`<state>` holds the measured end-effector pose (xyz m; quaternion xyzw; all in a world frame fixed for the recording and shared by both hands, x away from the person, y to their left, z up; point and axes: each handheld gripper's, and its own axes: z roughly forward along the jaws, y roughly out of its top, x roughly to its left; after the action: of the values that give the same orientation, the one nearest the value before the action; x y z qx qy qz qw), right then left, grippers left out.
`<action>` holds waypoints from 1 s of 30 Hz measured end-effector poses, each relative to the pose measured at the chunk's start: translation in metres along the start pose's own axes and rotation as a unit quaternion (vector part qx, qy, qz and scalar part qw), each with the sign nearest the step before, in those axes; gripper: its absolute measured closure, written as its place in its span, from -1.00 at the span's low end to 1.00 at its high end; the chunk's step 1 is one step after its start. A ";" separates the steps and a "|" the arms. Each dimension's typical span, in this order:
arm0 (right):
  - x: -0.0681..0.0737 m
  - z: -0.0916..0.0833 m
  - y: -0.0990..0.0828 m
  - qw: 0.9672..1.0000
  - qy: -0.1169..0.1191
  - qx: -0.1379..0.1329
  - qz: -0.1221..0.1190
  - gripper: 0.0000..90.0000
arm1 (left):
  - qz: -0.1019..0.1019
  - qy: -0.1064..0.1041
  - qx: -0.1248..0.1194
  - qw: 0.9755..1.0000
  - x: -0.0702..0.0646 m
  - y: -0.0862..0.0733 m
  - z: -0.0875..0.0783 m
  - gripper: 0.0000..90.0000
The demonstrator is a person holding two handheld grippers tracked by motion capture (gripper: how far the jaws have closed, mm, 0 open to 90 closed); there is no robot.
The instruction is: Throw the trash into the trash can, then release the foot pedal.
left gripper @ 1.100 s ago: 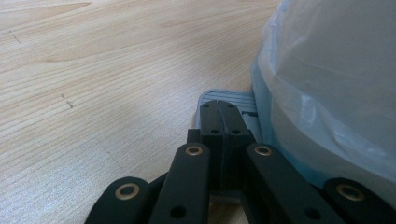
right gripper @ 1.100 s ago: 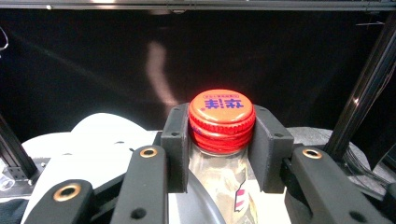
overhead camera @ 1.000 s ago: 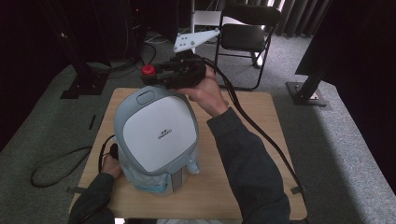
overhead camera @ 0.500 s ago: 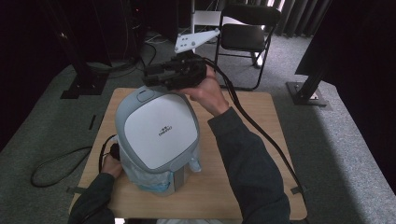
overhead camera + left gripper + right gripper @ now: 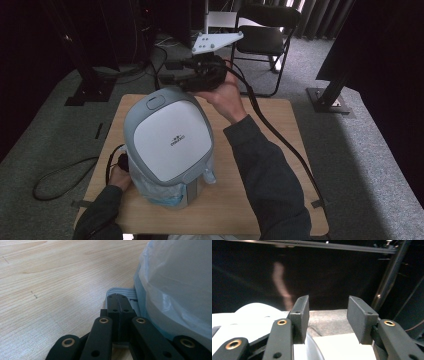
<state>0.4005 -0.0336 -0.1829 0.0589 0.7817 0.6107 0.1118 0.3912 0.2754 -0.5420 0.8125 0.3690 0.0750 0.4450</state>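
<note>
Sitting toward the left edge of the desk (image 5: 260,200), a grey-and-white bin (image 5: 167,145) with a plastic liner (image 5: 180,282) is being steadied from both ends. The left gripper (image 5: 117,298) is being kept clenched low beside the liner near the bin's base, nothing seen between its jaws. The right gripper (image 5: 328,317) is being held released above the lid's far end, its jaws having just been opening with nothing between them

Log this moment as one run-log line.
left gripper: shut, low at bin base | right gripper: jaws just opening, nothing between, above bin lid | liner bag: in bin
</note>
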 end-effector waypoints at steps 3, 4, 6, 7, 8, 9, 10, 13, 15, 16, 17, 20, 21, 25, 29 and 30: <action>-0.001 -0.001 -0.001 1.000 -0.007 -0.009 0.002 0.13 | 0.000 0.000 0.000 1.000 0.000 0.000 0.000 1.00; -0.004 -0.003 -0.003 1.000 -0.016 -0.015 0.010 0.11 | 0.000 0.000 0.000 1.000 0.000 0.000 0.000 1.00; -0.007 -0.005 -0.006 1.000 -0.017 -0.017 0.015 0.11 | 0.000 0.000 0.000 1.000 0.000 0.000 0.000 1.00; -0.007 -0.005 -0.006 1.000 -0.017 -0.017 0.015 0.11 | 0.000 0.000 0.000 1.000 0.000 0.000 0.000 1.00; -0.008 -0.008 -0.008 0.999 -0.030 -0.017 0.015 0.09 | 0.000 0.000 0.000 1.000 0.000 0.000 0.000 1.00; -0.009 -0.008 -0.008 0.999 -0.035 -0.014 0.013 0.09 | 0.000 0.000 0.000 1.000 0.000 0.000 0.000 1.00; -0.008 -0.009 -0.009 0.999 -0.038 -0.013 0.011 0.09 | -0.001 0.000 0.000 1.000 0.000 0.000 0.000 1.00; -0.006 -0.010 -0.008 0.999 -0.047 -0.012 0.002 0.08 | 0.000 0.000 0.000 1.000 0.000 0.000 0.000 1.00; -0.004 -0.010 -0.008 0.998 -0.059 -0.010 -0.004 0.05 | 0.000 0.000 -0.001 1.000 0.000 0.000 0.000 1.00; -0.002 -0.011 -0.007 0.998 -0.067 -0.007 -0.008 0.04 | 0.000 0.000 0.000 1.000 0.000 0.000 0.000 1.00; -0.002 -0.011 -0.007 0.998 -0.067 -0.007 -0.008 0.04 | 0.000 0.000 0.000 1.000 0.000 0.000 0.000 1.00; -0.002 -0.017 -0.011 0.996 -0.090 -0.023 -0.009 0.04 | 0.000 0.000 0.000 1.000 0.000 0.000 0.000 1.00; -0.002 -0.017 -0.011 0.996 -0.090 -0.023 -0.009 0.04 | 0.000 0.000 0.000 1.000 0.000 0.000 0.000 1.00; -0.011 -0.026 -0.022 0.993 -0.110 -0.037 0.007 0.02 | 0.000 0.000 0.000 1.000 0.000 0.000 0.000 1.00; -0.016 -0.029 -0.030 0.992 -0.127 -0.025 0.017 0.01 | 0.000 0.001 0.000 1.000 0.000 0.000 0.000 1.00; -0.018 -0.030 -0.035 0.990 -0.136 -0.024 0.019 0.01 | 0.001 0.001 -0.001 1.000 0.000 0.000 0.000 1.00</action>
<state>0.4123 -0.0744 -0.2085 0.1530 0.7433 0.6175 0.2068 0.3909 0.2752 -0.5421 0.8123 0.3690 0.0765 0.4451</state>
